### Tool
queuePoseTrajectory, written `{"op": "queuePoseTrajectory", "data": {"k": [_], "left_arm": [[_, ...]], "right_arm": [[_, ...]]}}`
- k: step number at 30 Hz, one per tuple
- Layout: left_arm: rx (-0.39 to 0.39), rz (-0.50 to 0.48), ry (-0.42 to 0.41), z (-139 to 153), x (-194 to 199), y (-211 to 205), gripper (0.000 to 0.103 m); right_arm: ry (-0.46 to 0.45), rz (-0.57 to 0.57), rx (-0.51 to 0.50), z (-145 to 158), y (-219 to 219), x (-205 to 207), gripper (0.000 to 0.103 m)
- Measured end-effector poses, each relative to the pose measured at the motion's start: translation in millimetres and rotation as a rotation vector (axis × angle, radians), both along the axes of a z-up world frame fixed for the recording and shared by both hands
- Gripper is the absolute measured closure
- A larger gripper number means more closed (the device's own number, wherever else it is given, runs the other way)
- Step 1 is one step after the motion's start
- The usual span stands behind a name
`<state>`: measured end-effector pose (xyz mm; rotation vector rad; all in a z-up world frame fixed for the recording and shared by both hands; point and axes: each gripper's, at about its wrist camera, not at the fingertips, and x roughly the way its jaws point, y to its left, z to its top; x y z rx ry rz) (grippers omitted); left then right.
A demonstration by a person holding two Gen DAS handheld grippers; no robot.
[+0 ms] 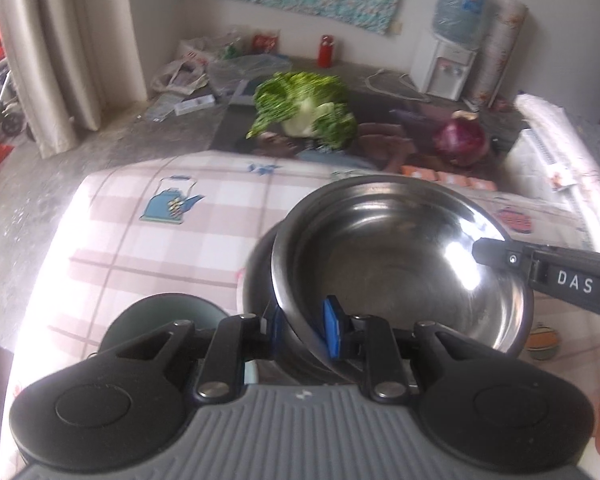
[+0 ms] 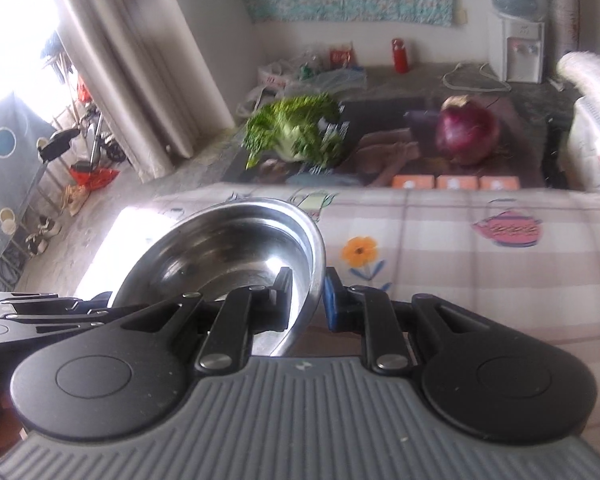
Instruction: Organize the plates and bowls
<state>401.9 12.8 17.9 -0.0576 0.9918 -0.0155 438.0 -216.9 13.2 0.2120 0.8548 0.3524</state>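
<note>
A shiny steel bowl [image 1: 396,264] is held tilted above the checked tablecloth [image 1: 151,248], over a dark bowl [image 1: 257,276] under its left side. My left gripper [image 1: 302,326] is shut on the steel bowl's near rim. My right gripper [image 2: 308,300] is shut on the same steel bowl [image 2: 227,248] at its right rim; one of its fingers [image 1: 496,252] shows at the right in the left wrist view. A pale green bowl [image 1: 159,316] sits at the near left, partly behind my left gripper.
Beyond the table, a leafy green vegetable [image 1: 304,108], a red onion [image 1: 460,140] and orange packets [image 2: 456,182] lie on a dark surface. A water dispenser [image 1: 452,56] and a red bottle [image 1: 326,50] stand by the far wall. Curtains [image 1: 59,52] hang left.
</note>
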Motion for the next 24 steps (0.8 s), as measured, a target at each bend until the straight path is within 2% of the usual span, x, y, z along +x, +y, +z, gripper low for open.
{"op": "queuePoseTrajectory", "data": {"k": [6, 13, 16, 20, 24], "left_arm": [[-0.007, 0.017, 0.028, -17.7, 6.2, 18.8, 0.080], [-0.013, 0.004, 0.018, -16.3, 3.5, 20.9, 0.080], [-0.011, 0.003, 0.007, -14.1, 1.1, 21.1, 0.080], [0.006, -0.001, -0.015, -8.5, -4.9, 21.9, 0.070], [0.007, -0.007, -0.036, 0.0, -11.6, 23.2, 0.065]], "right_arm": [[0.031, 0.030, -0.047, -25.5, 28.1, 14.2, 0.087], [0.010, 0.047, -0.126, -37.8, 40.3, 15.0, 0.083], [0.006, 0.055, -0.138, -38.0, 41.2, 14.0, 0.075], [-0.022, 0.060, -0.157, -33.1, 44.1, 10.6, 0.059], [-0.038, 0.063, -0.155, -26.0, 43.2, 5.8, 0.056]]}}
